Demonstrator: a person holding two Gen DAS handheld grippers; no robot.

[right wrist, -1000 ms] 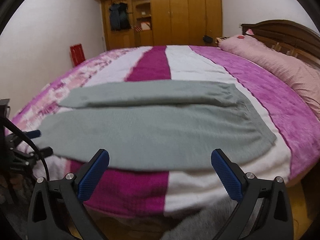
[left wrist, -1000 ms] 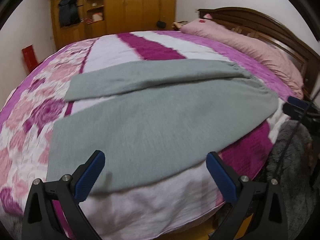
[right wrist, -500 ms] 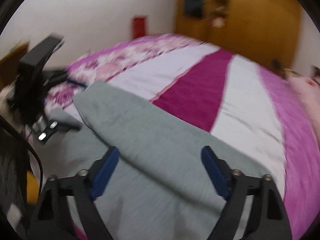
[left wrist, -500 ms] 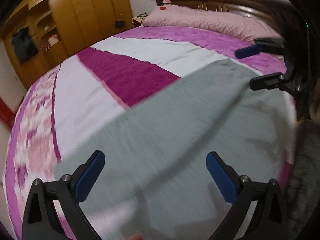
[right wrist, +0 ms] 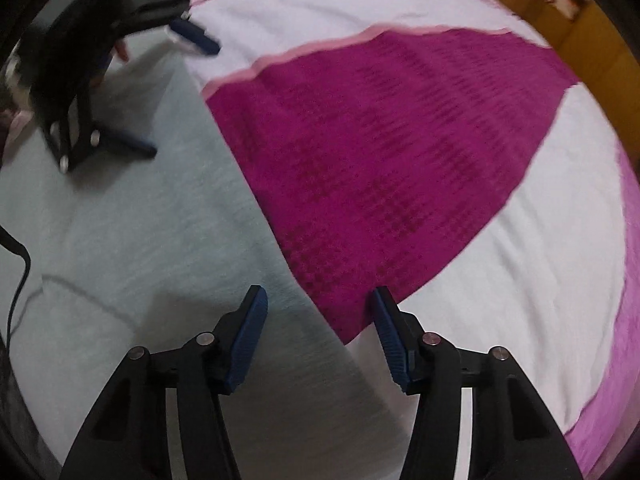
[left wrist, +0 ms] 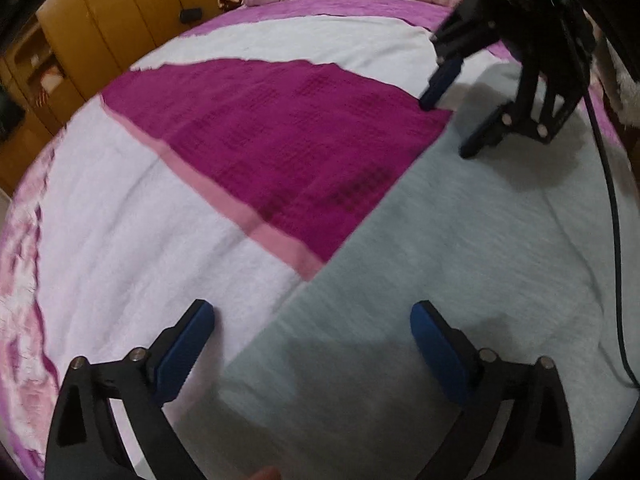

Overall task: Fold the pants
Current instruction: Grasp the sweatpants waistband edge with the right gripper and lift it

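We are bringing both open tongs, left (left wrist: 312,354) and right (right wrist: 318,332), down over the far edge of the pants (left wrist: 460,280) lying flat on the bed (left wrist: 120,240), and judging that each must next pinch that edge to fold.

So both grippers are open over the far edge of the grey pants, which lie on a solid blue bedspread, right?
Not quite. The left gripper and right gripper are both open at the edge of the grey pants, but the bedspread is not solid blue: both wrist views show magenta, white and pink stripes.
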